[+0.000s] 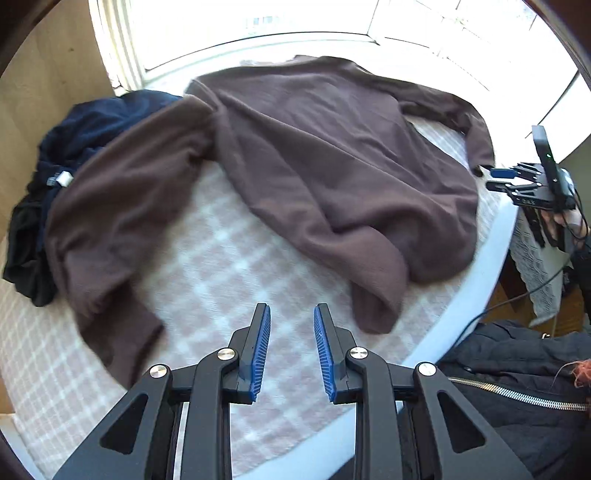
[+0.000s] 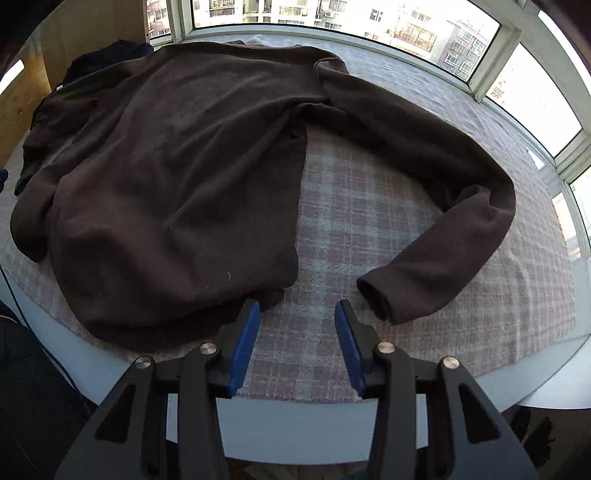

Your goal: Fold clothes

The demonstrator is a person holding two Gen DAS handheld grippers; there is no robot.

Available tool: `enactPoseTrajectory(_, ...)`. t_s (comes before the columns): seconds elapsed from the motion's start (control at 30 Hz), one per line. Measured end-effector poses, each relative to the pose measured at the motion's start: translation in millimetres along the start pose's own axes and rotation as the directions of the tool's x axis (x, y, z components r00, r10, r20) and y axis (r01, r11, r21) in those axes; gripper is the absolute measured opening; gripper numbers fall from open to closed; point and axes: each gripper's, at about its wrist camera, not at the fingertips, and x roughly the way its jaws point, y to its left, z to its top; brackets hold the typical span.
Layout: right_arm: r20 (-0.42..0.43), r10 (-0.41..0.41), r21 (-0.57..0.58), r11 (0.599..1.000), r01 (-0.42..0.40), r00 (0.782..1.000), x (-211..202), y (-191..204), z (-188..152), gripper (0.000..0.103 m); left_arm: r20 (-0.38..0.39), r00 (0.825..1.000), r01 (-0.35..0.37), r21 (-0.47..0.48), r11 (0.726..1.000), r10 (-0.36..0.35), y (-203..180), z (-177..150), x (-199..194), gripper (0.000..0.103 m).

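In the left wrist view, the left gripper (image 1: 291, 314) hangs over the checked blanket (image 1: 207, 258) with its blue pads parted by a modest gap and nothing between them. The brown sweater (image 1: 332, 155) lies spread on the blanket ahead, its body toward the window (image 1: 258, 29). One sleeve (image 1: 110, 206) runs down the left side and ends near the gripper's left finger. The sweater's near corner is folded into a lump (image 1: 376, 280) just right of the gripper. A heap of dark clothes (image 1: 74, 147) sits at the far left, partly under that sleeve. At the right edge the right gripper (image 1: 498, 179) shows side-on past the sweater's other cuff; the blur makes it hard to say whether it touches the cloth.

In the right wrist view, the right gripper (image 2: 297, 314) stands open somewhat wider, empty, above bare blanket (image 2: 369, 206). The sweater (image 2: 177, 177) fills the left and middle. Its hem corner lies just beside the left finger (image 2: 247, 332). The right sleeve (image 2: 424, 147) curves round, and its open cuff (image 2: 376, 299) lies just beside the right finger. The pale table edge (image 2: 288, 424) runs below the blanket.
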Motion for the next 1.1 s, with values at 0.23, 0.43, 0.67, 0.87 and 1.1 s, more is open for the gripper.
enactPoseTrajectory(0.23, 0.008, 0.025, -0.002, 1.000, -0.025, 1.000, 13.7, -3.7, -9.1, 0.042, -0.068, 0.996, 0.055, 0.058, 0.997, -0.051, -50.9, -7.6, 26.2, 0.023)
enactPoseTrajectory(0.43, 0.005, 0.071, -0.013, 0.997, -0.070, 0.997, 23.6, 0.2, -0.2, 0.042, -0.087, 0.992, 0.100, 0.046, 0.994, -0.095, -58.8, -7.7, 38.9, 0.023)
enactPoseTrajectory(0.67, -0.010, 0.085, -0.043, 0.995, -0.085, 0.996, 35.1, 10.9, 4.0, 0.042, -0.091, 0.990, 0.115, 0.083, 0.990, -0.107, -67.5, -2.5, 49.4, 0.018)
enactPoseTrajectory(0.87, -0.007, 0.125, -0.068, 0.990, -0.125, 0.992, 29.4, 18.5, 0.1, 0.014, -0.082, 0.986, 0.155, 0.082, 0.985, -0.148, -59.2, -3.4, 47.2, 0.006)
enactPoseTrajectory(1.1, 0.087, 0.216, 0.008, 0.976, -0.218, 0.972, -13.1, 7.7, 2.3, 0.007, -0.003, 0.976, 0.217, 0.053, 0.975, -0.217, -35.6, 2.6, 11.0, 0.004)
